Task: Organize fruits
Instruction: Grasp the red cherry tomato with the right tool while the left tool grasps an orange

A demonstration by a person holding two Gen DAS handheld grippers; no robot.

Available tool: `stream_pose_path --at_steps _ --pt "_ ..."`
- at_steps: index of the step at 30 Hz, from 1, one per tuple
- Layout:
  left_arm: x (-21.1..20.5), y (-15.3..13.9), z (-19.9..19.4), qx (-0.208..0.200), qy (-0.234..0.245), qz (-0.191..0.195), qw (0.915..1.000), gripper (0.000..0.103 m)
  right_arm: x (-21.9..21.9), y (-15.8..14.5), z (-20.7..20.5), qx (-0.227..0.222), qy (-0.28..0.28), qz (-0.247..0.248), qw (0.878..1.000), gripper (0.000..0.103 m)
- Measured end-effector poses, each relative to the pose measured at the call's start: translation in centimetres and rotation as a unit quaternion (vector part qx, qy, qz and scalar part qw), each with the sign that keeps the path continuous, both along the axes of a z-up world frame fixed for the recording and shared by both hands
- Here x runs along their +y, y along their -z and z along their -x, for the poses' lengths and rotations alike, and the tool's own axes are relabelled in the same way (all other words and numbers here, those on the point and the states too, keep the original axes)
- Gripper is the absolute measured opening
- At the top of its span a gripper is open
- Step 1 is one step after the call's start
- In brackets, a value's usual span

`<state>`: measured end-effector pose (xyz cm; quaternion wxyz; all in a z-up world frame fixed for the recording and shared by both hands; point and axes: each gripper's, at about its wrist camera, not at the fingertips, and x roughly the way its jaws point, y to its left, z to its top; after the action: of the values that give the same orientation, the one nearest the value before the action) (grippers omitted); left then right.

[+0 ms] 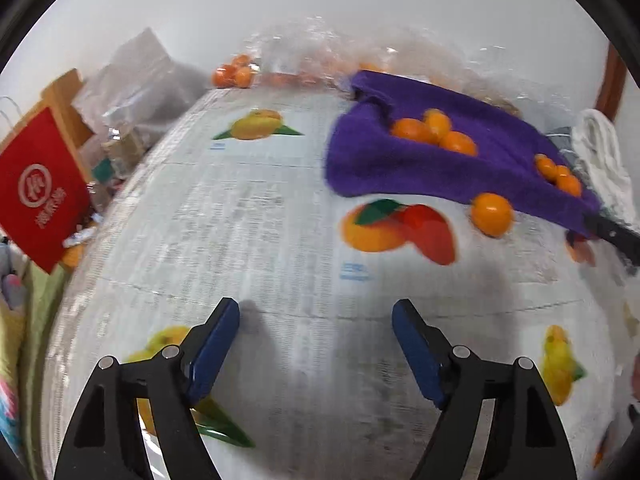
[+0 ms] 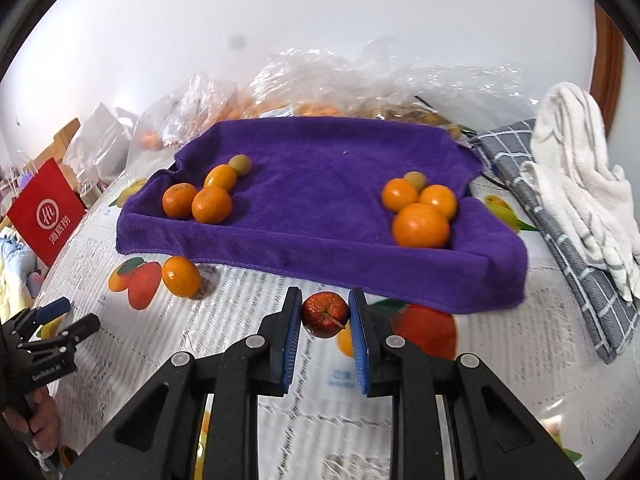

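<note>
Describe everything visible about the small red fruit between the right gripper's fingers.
The small red fruit is round, dark red with speckled, glossy skin and a thin stem pointing toward the camera. It sits clamped between the blue pads of the right gripper, just in front of the purple towel's near edge. Whether it touches the tablecloth cannot be told.

A red paper bag (image 2: pixel 46 211) with a white round logo stands at the left edge of the surface (image 2: pixel 256 280), which carries a covering printed with text and fruit pictures. Crumpled clear plastic bags (image 2: pixel 320 76) lie at the far side. A grey checked cloth (image 2: pixel 560 216) lies at right, a white towel (image 2: pixel 576 160) on it.
</note>
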<state>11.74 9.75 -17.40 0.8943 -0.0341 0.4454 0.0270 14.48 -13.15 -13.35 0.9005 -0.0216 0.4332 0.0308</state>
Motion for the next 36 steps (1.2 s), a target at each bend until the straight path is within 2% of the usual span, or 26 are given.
stream_pose_path --at_steps 3,11,22,27,29,31,36 --pt "-1.4 -1.0 -0.5 -0.008 0.019 0.029 0.9994 0.077 -1.1 -0.4 0.4 -0.002 0.005 0.004 1.0 0.024" --pt "-7.8 -2.6 -3.6 -0.025 0.091 0.016 0.9954 0.078 -5.3 -1.7 1.4 -0.005 0.037 0.022 0.999 0.024" --pt "-11.2 -1.0 -7.0 -0.001 0.101 0.017 0.9947 0.077 -9.4 -1.8 1.1 0.0 0.074 0.011 0.997 0.024" --pt "-11.6 -0.6 -7.6 -0.003 0.096 0.008 0.9954 0.069 -9.6 -1.5 0.7 0.003 0.075 0.011 0.997 0.024" --pt "-11.6 -0.3 -7.9 0.007 0.092 0.002 0.9957 0.047 -9.7 -1.4 0.7 0.004 0.076 0.009 0.997 0.024" --pt "-11.5 -0.1 -8.2 0.02 0.094 0.008 0.9954 0.035 -9.7 -1.3 0.6 0.004 0.075 0.008 0.997 0.024" --pt "-10.6 -0.8 -7.5 0.015 0.088 0.025 0.9957 0.035 -9.5 -1.7 0.8 0.002 0.074 0.006 0.997 0.024"
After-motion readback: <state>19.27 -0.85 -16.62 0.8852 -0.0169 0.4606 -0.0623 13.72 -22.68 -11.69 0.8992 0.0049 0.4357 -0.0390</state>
